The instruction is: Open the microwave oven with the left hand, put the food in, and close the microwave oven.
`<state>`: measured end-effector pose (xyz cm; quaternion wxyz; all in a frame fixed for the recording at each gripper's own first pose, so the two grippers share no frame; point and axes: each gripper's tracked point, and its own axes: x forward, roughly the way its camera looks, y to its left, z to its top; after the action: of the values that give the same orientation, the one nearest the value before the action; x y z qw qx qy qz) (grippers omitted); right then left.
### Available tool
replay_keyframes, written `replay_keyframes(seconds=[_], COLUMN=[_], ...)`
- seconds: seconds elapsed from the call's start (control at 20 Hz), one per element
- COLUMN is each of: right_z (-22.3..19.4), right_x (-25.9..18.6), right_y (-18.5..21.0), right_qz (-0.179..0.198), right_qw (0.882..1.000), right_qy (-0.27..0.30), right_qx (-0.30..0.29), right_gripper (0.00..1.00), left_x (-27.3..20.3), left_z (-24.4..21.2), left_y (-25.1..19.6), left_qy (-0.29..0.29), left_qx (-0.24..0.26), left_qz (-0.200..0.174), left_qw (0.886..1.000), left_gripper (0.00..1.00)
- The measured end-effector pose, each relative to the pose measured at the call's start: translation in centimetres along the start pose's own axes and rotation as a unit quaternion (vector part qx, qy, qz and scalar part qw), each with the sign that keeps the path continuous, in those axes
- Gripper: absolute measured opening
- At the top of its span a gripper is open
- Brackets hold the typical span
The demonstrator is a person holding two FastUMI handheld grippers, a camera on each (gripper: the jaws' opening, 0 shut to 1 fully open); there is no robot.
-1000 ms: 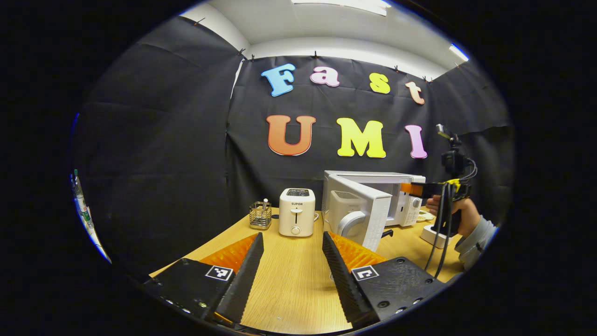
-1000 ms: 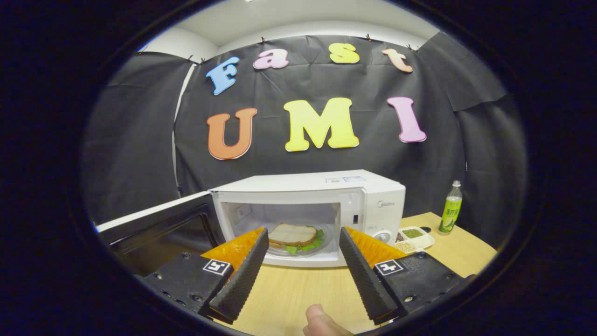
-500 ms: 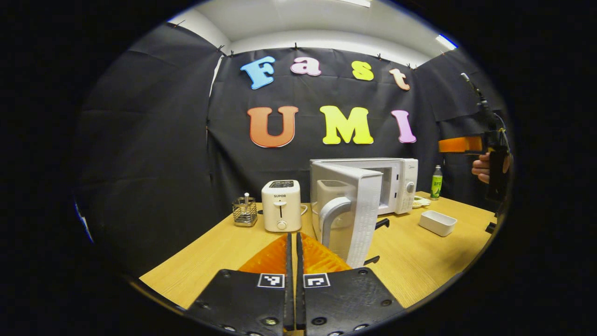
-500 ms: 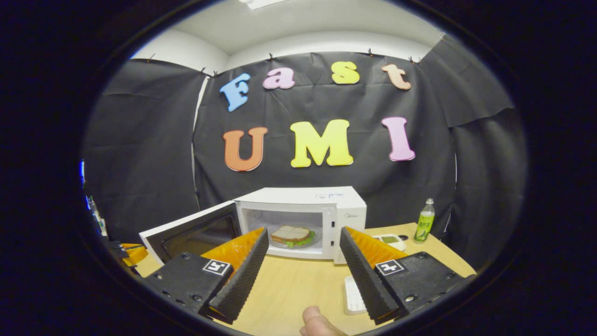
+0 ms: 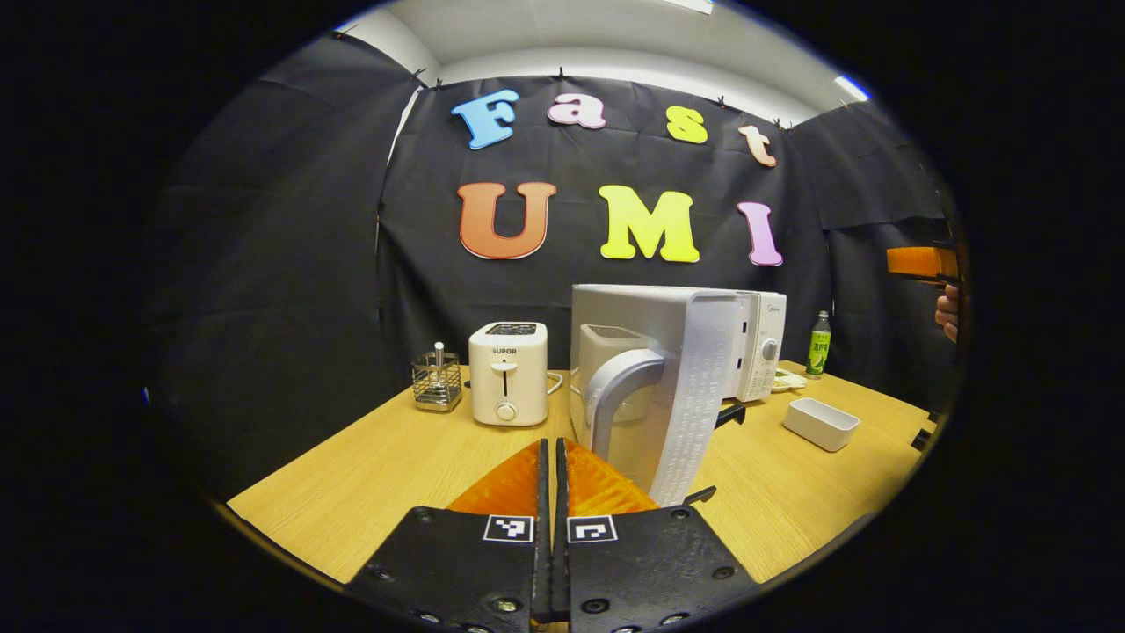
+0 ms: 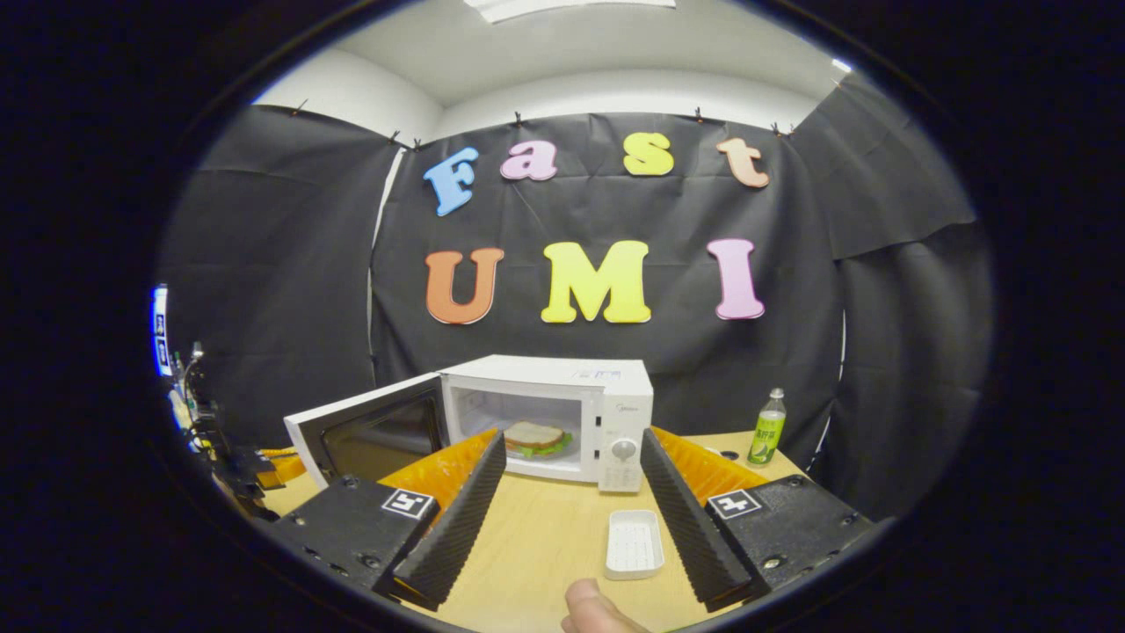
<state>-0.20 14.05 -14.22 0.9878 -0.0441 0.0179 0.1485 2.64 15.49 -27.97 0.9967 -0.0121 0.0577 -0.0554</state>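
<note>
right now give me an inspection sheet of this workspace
surface: wooden table, bare in front.
job's things: microwave, door open; sandwich inside.
clutter: toaster, wire holder, white tray, green bottle, sectioned dish.
grippers: left gripper shut, empty, before the door; right gripper open, empty.
cables: toaster cord.
surroundings: black cloth wall.

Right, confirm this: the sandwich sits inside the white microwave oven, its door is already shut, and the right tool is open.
Not quite. The door hangs open in the right gripper view, swung out to the left side. The rest holds: the lettuce sandwich lies inside the white microwave oven, and the right tool is open.
</note>
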Motion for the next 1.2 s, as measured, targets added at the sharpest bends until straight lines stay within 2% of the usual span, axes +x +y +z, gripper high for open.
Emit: replay_keyframes(seconds=[0.05,0.1,0.35,0.65,0.7,1.0,1.2], right_z=[-0.2,-0.3,-0.4,-0.5,-0.4,-0.2,-0.2], right_x=[-0.1,-0.4,-0.8,-1.8,-1.9,-2.5,-2.6], right_y=[-0.2,-0.2,-1.6,-3.6,-3.9,-5.8,-6.8], right_qz=[0.003,0.005,-0.002,-0.010,-0.011,-0.014,-0.010], right_qw=[1.000,1.000,1.000,1.000,1.000,1.000,1.000], right_qy=[0.003,0.005,0.003,-0.002,-0.005,-0.011,-0.018], right_qx=[0.001,0.000,-0.001,0.007,0.007,0.010,0.001], right_gripper=[0.98,0.92,0.92,0.92,0.99,0.98,0.98], left_x=[0.1,0.2,1.2,3.0,3.5,6.3,8.5], left_z=[0.0,0.0,-0.3,0.3,0.2,0.8,1.1], left_y=[-0.4,-0.8,-3.5,-7.5,-8.3,-13.6,-16.5], left_qy=[-0.001,-0.004,-0.006,-0.011,-0.008,-0.005,-0.003], left_qx=[0.001,0.002,-0.013,-0.005,-0.008,-0.017,-0.015], left_qz=[0.000,-0.004,-0.023,-0.059,-0.066,-0.118,-0.137], left_qw=[1.000,1.000,1.000,0.998,0.998,0.993,0.990], left_gripper=[0.00,0.00,0.00,0.00,0.00,0.00,0.00])
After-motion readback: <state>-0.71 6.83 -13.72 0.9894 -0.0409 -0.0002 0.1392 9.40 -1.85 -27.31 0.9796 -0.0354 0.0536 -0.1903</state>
